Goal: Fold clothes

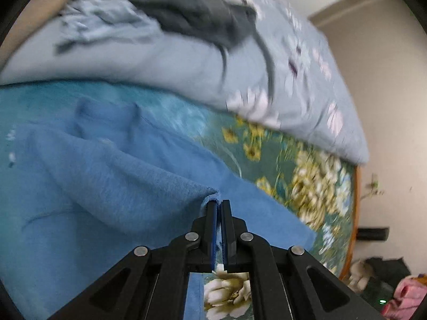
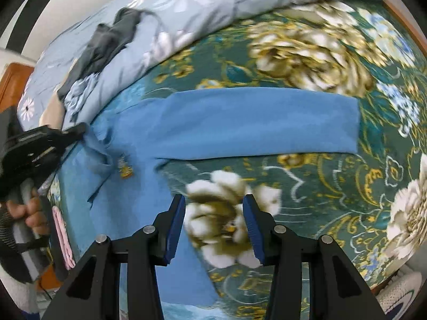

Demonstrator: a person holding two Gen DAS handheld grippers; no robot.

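A blue garment lies spread on the flowered bedspread. My left gripper is shut on a pinched fold of its edge and lifts it slightly. In the right wrist view the same garment stretches across the bed, one long sleeve or leg reaching right. The left gripper shows there at the far left, holding the cloth's bunched corner. My right gripper is open and empty, hovering above the bedspread just right of the garment's lower edge.
A light blue quilt with white flowers is piled at the back of the bed, with a grey garment and a pale one on it. The bed's wooden edge is at right; clutter lies on the floor.
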